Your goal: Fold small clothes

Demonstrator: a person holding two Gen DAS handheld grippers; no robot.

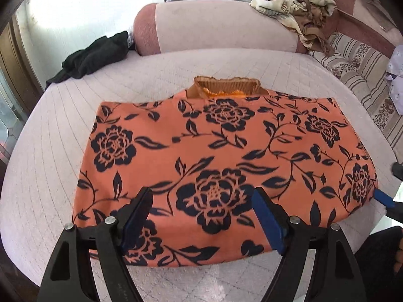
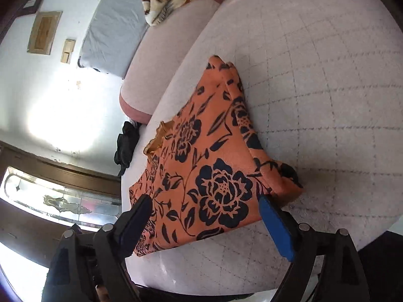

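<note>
Left gripper point(image 1: 201, 201) hangs wide open with nothing in it, low over the near edge of the orange floral garment point(image 1: 221, 156), and your right gripper point(image 2: 205, 205) is just as wide and just as empty at the garment's near right corner. That garment lies flat and already doubled over on the pale quilted bed point(image 1: 50, 176), its ribbed collar point(image 1: 226, 89) poking out at the far edge. Judge it as light, soft and limp: it will sag and slide over itself wherever you lift it, so pinch through all layers at the near corners rather than mid-panel, or the top layer alone will peel away. Its right edge shows stacked folds, a sound place to grip. Open quilt lies to the right and far side, giving room to swing a fold over. A black garment point(image 1: 93, 58) sits well apart at far left, a patterned cloth heap point(image 1: 294, 2) on the bolster beyond. Mind the bed's near rim just under both grippers
</note>
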